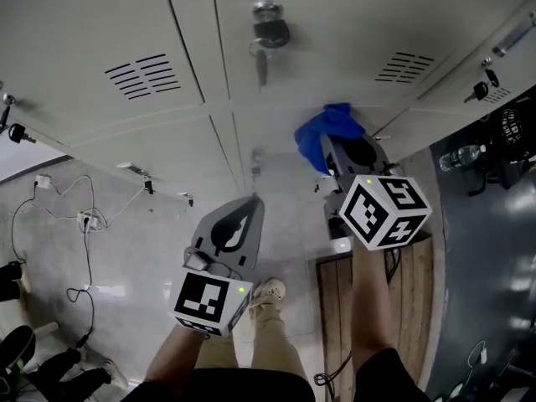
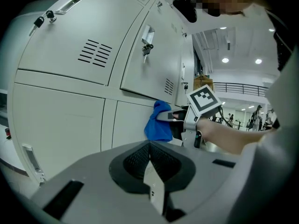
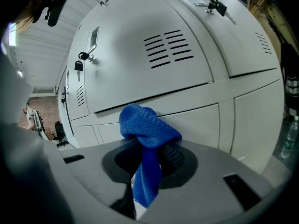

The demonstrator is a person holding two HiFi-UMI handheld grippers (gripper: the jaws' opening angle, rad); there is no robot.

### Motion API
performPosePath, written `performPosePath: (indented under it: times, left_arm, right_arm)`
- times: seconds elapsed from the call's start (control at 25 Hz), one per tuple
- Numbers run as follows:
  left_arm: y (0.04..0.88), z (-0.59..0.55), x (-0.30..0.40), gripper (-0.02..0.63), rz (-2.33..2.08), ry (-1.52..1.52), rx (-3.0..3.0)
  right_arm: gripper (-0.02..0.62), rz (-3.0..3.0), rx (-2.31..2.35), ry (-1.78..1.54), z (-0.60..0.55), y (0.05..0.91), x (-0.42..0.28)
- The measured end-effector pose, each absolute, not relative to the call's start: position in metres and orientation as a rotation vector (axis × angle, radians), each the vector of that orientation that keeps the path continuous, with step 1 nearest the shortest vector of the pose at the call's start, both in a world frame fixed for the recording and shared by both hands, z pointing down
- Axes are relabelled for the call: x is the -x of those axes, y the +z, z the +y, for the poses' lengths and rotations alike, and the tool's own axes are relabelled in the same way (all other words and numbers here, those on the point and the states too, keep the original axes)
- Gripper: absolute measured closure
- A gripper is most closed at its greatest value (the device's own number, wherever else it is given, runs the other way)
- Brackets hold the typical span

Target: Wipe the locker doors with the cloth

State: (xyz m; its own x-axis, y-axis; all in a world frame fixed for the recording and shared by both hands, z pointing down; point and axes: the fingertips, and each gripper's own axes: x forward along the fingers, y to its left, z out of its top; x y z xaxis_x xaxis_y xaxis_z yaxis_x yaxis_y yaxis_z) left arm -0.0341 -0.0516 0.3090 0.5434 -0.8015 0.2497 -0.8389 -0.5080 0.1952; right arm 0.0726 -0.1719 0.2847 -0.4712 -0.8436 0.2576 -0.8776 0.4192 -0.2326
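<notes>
Head view: looks steeply down on the pale grey, vented locker doors (image 1: 126,48), with a padlock (image 1: 270,30) hanging on one and keys (image 1: 481,89) left in another; finds the right gripper (image 1: 337,151) up at the bank, clenched on the blue cloth (image 1: 325,128), which is bunched at a lower door just under the seam; finds the left gripper (image 1: 249,203) lower down, well apart from the cloth and aimed at the same bank.

Left gripper view: shows jaws pressed together on nothing; catches the cloth (image 2: 158,122) against or just off the lower door, with contact impossible to settle.

Right gripper view: shows jaws shut on a narrow twisted tail of the cloth (image 3: 148,129), with the wad puffed out ahead of the tips and the door right behind it.

Risks, as a judgement: may drag the wad out of so thin a pinch on a hard stroke; may scrape bare tips on the paint if pressed past the wad; may snag on the padlock or keys when sweeping upward.

Writing: nothing legible; only black-and-white square markers on the cube (image 1: 383,210); a round white print on a dark thing (image 1: 511,128) at the right edge, too small to read.
</notes>
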Motion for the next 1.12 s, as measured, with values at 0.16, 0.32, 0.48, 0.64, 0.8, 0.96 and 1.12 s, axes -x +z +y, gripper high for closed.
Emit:
performPosePath:
  times: [0.16, 0.32, 0.48, 0.64, 0.8, 0.96, 1.12]
  left_arm:
    - [0.313, -0.049, 0.026, 0.597, -1.346, 0.195, -2.49]
    - [0.317, -0.051, 0.025, 0.597, -1.348, 0.21, -2.487]
    - [0.321, -0.054, 0.027, 0.597, -1.351, 0.224, -2.486]
    - [0.322, -0.055, 0.022, 0.597, -1.34, 0.23, -2.485]
    - [0.32, -0.055, 0.018, 0.597, -1.32, 0.238, -2.492]
    - [0.32, -0.059, 0.017, 0.597, -1.323, 0.244, -2.499]
    - [0.322, -0.058, 0.022, 0.597, -1.329, 0.265, -2.501]
  right_arm:
    - [0.515, -2.511, -1.626, 0.533, -0.176, 0.289, -0.099]
    - [0.515, -2.453, -1.712, 0.546, -0.18, 0.29, -0.131]
    - [0.515, -2.41, -1.755, 0.533, -0.184, 0.289, -0.155]
    - [0.515, -2.367, -1.795, 0.512, -0.187, 0.289, -0.177]
    - [0.515, -2.299, -1.889, 0.509, -0.19, 0.291, -0.197]
    - [0.516, -2.271, -1.925, 0.456, -0.191, 0.292, -0.197]
    - [0.515, -2.301, -1.913, 0.469, -0.183, 0.292, -0.188]
